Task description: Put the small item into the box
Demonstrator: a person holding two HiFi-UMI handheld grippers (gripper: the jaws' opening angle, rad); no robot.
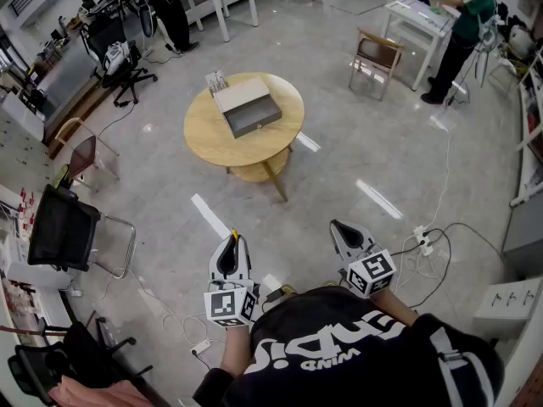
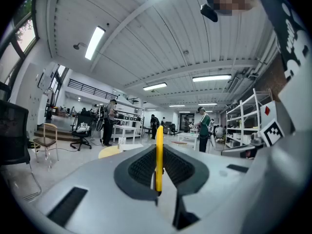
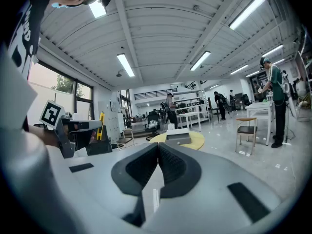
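Note:
A thin yellow item stands clamped upright in my left gripper, its tip poking out at the jaw ends. My right gripper is shut with nothing between its jaws. Both are held close to my body, well short of the round wooden table. On that table lies the grey box with its light lid folded back, seen small in the right gripper view. The yellow item also shows at the left of that view.
A small stand of cards sits beside the box on the table. A black mesh chair stands at my left, a wooden chair beyond the table, and cables with a power strip lie on the floor at right. People stand at white desks further off.

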